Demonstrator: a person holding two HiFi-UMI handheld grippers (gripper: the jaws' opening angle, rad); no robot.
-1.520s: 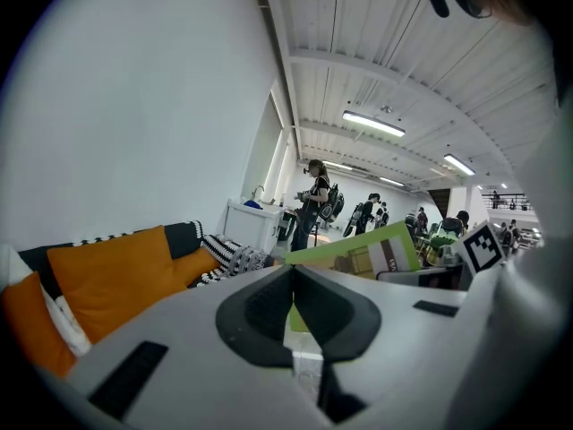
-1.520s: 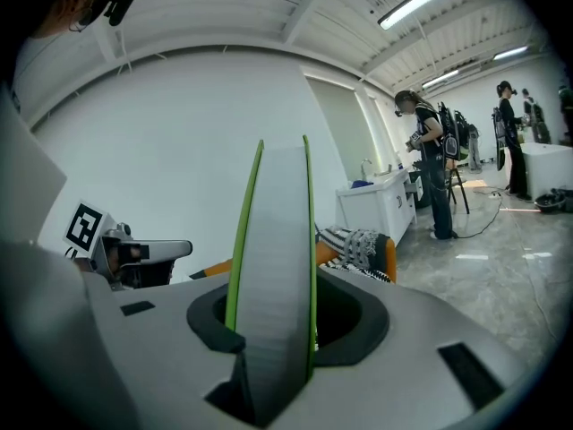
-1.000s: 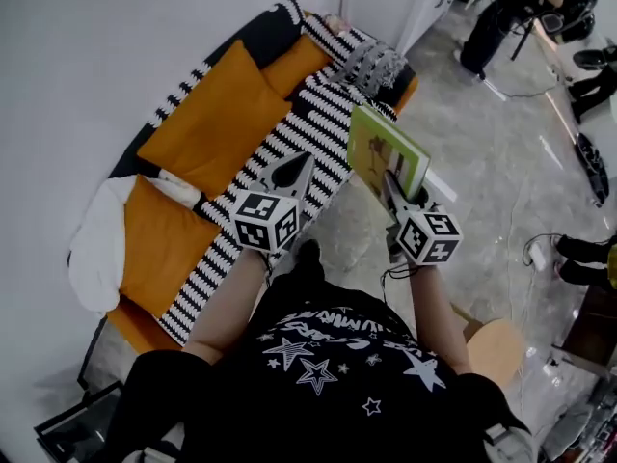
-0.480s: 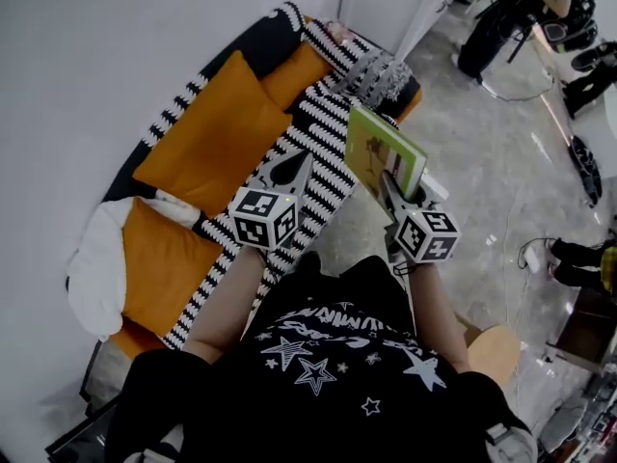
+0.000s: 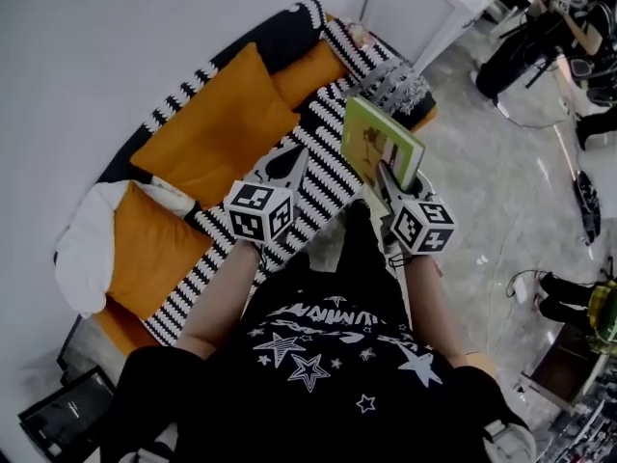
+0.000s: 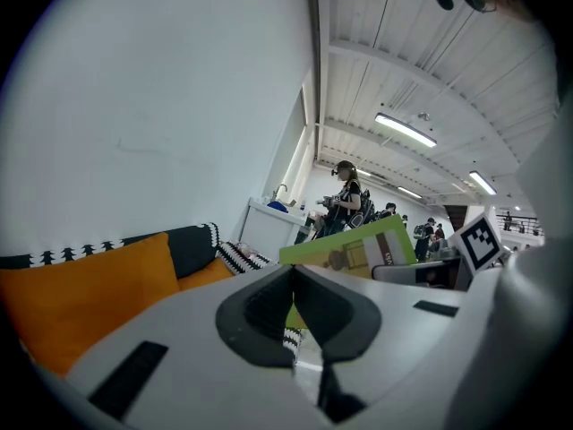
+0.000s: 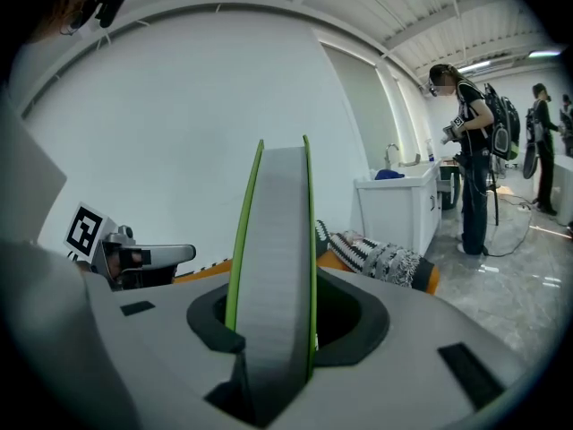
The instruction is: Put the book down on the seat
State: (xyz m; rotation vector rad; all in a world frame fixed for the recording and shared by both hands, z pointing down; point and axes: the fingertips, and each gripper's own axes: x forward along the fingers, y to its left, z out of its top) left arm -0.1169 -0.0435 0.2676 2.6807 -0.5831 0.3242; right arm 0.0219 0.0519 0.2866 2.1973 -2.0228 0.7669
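The book (image 5: 381, 141) has a green cover and stands on edge in the air, over the front edge of the sofa seat (image 5: 323, 152). My right gripper (image 5: 388, 174) is shut on its lower edge. In the right gripper view the book (image 7: 273, 222) shows edge-on, grey pages between green covers, filling the jaws of my right gripper (image 7: 273, 316). My left gripper (image 5: 292, 157) hovers over the black-and-white striped throw on the seat, left of the book. Its jaws meet at the tips of the left gripper (image 6: 294, 271) with nothing between them.
Orange cushions (image 5: 227, 128) line the sofa back. A white cloth (image 5: 82, 254) lies at its near end, a grey patterned blanket (image 5: 400, 85) at the far end. A white cabinet (image 5: 424, 8) stands beyond it. A person (image 7: 470, 150) stands on the shiny floor at right.
Both grippers have moved toward the sofa, the right one carrying the book with it. The book now hangs over the striped seat edge. Neither grip has changed.
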